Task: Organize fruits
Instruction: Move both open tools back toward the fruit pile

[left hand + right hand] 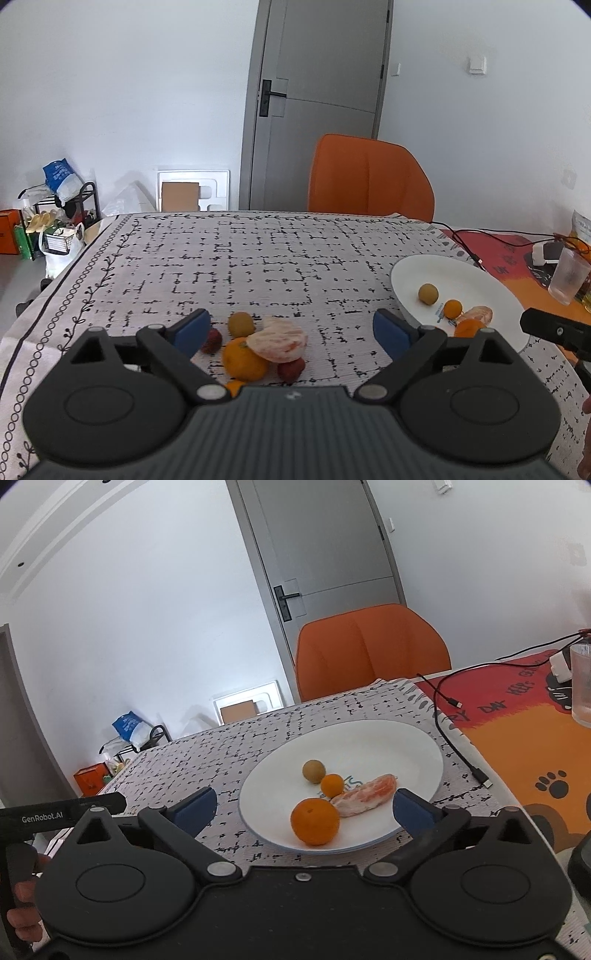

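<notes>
You are hovering the left tool (291, 325), wide and empty, over the fruit pile at lower centre, so be centring on the orange (243, 360) before closing, while the right tool (304, 806) is gaping empty over the plate (406, 738).

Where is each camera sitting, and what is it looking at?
Left wrist: sits on the left tongs, open, looking across the table at loose fruit.
Right wrist: sits on the right tongs, open, looking at the white plate; a hand shows bottom left.
Both show the plate, the orange chair and the grey door.
</notes>
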Action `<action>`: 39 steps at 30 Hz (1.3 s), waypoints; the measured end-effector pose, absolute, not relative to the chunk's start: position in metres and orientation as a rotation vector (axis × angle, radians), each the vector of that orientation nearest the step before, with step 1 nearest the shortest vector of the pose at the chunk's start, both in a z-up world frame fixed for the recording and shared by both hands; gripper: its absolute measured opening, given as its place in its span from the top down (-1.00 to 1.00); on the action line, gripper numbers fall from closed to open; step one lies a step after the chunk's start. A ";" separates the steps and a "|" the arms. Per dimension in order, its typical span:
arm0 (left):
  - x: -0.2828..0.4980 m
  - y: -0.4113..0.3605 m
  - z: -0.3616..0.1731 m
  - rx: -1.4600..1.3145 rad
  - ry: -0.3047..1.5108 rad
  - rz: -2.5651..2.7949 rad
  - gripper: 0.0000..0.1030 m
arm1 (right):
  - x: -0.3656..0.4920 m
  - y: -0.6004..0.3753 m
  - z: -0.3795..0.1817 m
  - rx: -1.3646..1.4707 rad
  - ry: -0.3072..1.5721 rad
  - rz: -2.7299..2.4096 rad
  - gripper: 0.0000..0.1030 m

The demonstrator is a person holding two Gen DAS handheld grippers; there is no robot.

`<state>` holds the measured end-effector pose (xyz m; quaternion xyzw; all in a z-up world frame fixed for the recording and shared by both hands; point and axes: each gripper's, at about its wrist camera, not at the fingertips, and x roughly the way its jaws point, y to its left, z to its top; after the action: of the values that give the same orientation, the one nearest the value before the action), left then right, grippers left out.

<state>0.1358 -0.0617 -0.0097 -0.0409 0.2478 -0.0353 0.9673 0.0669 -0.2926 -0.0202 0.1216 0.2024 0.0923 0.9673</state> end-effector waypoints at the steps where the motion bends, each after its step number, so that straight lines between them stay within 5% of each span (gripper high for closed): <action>1: 0.135 -0.060 -0.010 -0.085 0.500 -0.069 -0.82 | 0.067 -0.291 -0.020 0.245 0.411 0.189 -1.00; 28: 0.116 -0.013 -0.026 -0.174 0.525 -0.033 -0.76 | 0.071 -0.242 -0.023 0.200 0.441 0.294 -1.00; 39: 0.121 -0.005 -0.043 -0.206 0.562 -0.033 -0.45 | 0.080 -0.220 -0.031 0.171 0.478 0.348 -1.00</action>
<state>0.1212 -0.0045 -0.0430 -0.1014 0.2766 -0.0162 0.9555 0.0802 -0.2199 -0.0310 0.0843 0.2351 0.1712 0.9531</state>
